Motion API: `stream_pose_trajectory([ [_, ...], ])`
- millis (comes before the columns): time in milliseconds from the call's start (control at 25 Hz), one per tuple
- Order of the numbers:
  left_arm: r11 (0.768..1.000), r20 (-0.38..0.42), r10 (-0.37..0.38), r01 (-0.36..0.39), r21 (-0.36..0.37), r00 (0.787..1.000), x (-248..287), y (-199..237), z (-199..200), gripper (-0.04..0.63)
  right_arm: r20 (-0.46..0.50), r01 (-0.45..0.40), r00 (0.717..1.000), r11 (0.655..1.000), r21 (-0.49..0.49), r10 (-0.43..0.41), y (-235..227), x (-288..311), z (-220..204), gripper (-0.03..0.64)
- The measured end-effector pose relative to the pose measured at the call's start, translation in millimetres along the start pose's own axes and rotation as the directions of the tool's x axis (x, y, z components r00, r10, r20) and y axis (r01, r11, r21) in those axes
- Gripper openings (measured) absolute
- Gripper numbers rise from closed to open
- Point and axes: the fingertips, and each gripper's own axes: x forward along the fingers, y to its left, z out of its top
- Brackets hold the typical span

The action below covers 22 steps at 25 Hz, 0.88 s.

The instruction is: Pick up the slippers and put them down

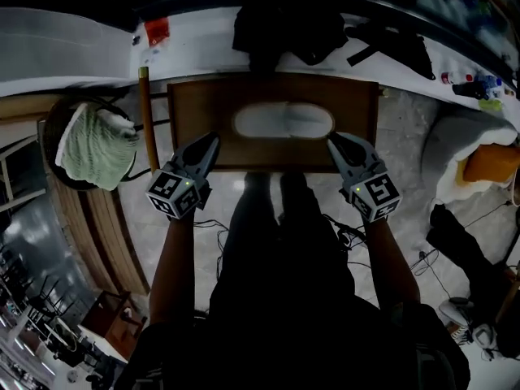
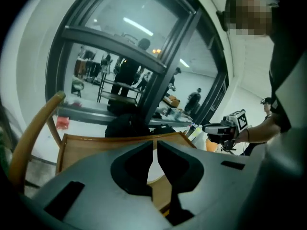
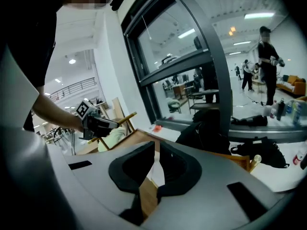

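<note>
A pair of white slippers (image 1: 283, 121) lies side by side in the middle of a brown wooden table (image 1: 195, 104), straight in front of me. My left gripper (image 1: 214, 140) hovers over the table's near edge, left of the slippers, jaws shut and empty. My right gripper (image 1: 332, 141) mirrors it on the right, also shut with nothing held. In the left gripper view the closed jaws (image 2: 154, 150) point over the table top (image 2: 91, 147), and the right gripper (image 2: 225, 127) shows beyond. In the right gripper view the left gripper (image 3: 98, 123) shows past the shut jaws (image 3: 156, 151).
A round wooden chair with a green cloth (image 1: 97, 145) stands left of the table. Black bags (image 1: 284, 27) and a red item (image 1: 156, 31) lie on the white ledge behind it. An orange cushion (image 1: 491, 162) sits at the right, and cables (image 1: 349, 238) run over the floor.
</note>
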Motion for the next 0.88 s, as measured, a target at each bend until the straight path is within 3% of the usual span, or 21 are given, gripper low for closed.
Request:
stream_pose_trajectory([
  [120, 0.992, -0.071, -0.062, 0.053, -0.112, 0.996, 17.8, 20.0, -23.7, 0.023, -0.029, -0.005, 1.000, 1.000, 0.019, 0.006, 5.1, 13.0, -13.9, 0.037],
  [160, 0.985, -0.090, -0.092, 0.077, -0.154, 0.992, 23.4, 25.0, -29.6, 0.079, -0.034, -0.005, 0.999, 1.000, 0.021, 0.006, 7.5, 16.7, -17.6, 0.037],
  [280, 0.965, -0.153, -0.153, 0.114, -0.235, 0.976, 34.1, 37.5, -47.1, 0.097, -0.041, 0.014, 0.999, 0.999, 0.051, -0.012, 16.8, 23.0, -30.3, 0.037],
  [560, 0.939, -0.264, -0.225, 0.135, -0.318, 0.938, 66.4, 49.9, -82.4, 0.186, -0.036, 0.050, 0.998, 0.998, 0.029, -0.049, 18.8, 31.9, -57.8, 0.037],
  [720, 0.938, -0.338, -0.234, 0.121, -0.324, 0.911, 78.7, 47.2, -103.2, 0.190, -0.053, 0.058, 0.997, 0.997, 0.051, -0.055, 21.3, 27.7, -73.6, 0.037],
  [880, 0.933, -0.357, -0.228, 0.098, -0.347, 0.906, 86.4, 47.7, -113.0, 0.190, -0.063, 0.059, 0.996, 0.996, 0.065, -0.055, 22.7, 26.6, -83.0, 0.037],
])
